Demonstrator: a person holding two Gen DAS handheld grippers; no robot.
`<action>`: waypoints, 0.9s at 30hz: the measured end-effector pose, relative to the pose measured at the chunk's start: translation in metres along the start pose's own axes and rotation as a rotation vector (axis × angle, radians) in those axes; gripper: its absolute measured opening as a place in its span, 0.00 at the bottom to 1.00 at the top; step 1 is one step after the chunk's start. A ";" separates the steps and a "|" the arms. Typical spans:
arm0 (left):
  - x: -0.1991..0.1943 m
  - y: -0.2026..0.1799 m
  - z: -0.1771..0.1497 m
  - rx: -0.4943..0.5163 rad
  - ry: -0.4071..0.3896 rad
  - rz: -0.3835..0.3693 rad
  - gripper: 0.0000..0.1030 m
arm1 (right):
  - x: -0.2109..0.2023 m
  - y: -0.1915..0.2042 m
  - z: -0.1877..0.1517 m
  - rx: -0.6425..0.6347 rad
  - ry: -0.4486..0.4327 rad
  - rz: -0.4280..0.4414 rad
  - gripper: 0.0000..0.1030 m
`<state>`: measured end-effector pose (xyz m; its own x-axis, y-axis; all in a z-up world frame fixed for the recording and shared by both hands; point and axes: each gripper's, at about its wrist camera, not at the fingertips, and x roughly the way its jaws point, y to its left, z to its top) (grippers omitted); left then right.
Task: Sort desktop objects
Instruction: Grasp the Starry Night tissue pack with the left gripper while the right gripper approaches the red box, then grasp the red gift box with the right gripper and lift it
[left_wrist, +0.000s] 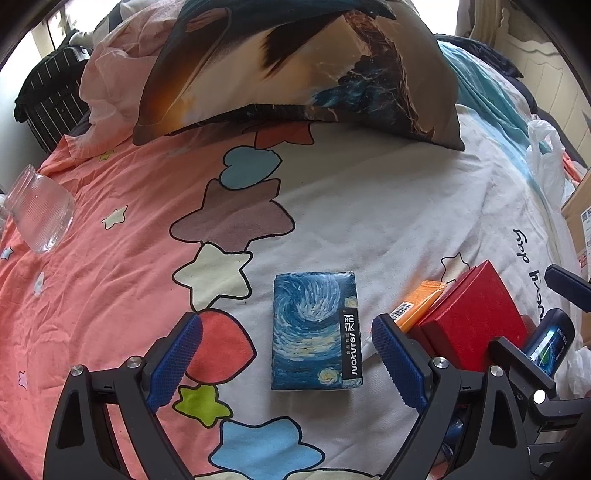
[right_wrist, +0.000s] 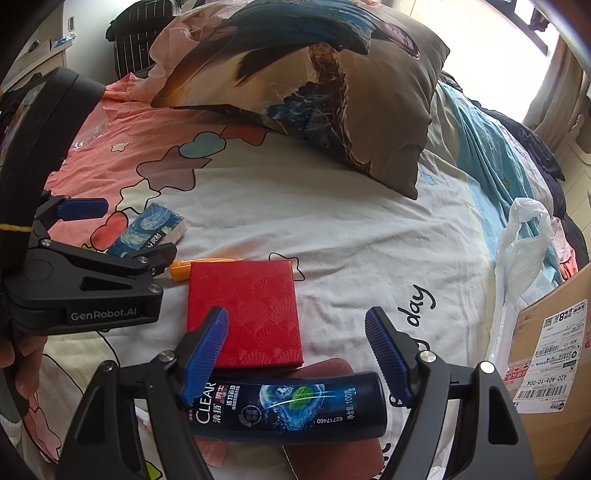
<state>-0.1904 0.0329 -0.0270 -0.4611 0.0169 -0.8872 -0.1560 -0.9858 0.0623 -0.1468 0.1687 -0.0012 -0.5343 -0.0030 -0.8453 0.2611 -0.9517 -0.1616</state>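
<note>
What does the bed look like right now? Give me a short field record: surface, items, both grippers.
surface: star-print bedsheet, pillow at the far end
tissue pack: Starry Night print, flat between the left gripper's open jaws, not gripped
red box: flat, orange packet at its far edge
shampoo bottle: CLEAR, lying on its side under the right gripper
right gripper: open, holding nothing
glass jar: far left, tilted
</note>
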 end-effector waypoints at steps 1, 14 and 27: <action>0.000 -0.001 0.000 0.005 -0.002 0.004 0.92 | 0.000 0.001 0.000 -0.003 0.000 0.003 0.71; 0.003 0.000 -0.003 0.004 0.022 -0.050 0.45 | 0.000 0.016 -0.004 -0.045 0.021 0.105 0.72; -0.009 -0.010 -0.010 0.060 -0.010 -0.040 0.45 | 0.013 0.030 -0.003 -0.105 0.038 0.074 0.72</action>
<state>-0.1765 0.0406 -0.0241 -0.4618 0.0584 -0.8851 -0.2267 -0.9725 0.0541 -0.1434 0.1407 -0.0183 -0.4805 -0.0583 -0.8751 0.3820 -0.9121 -0.1490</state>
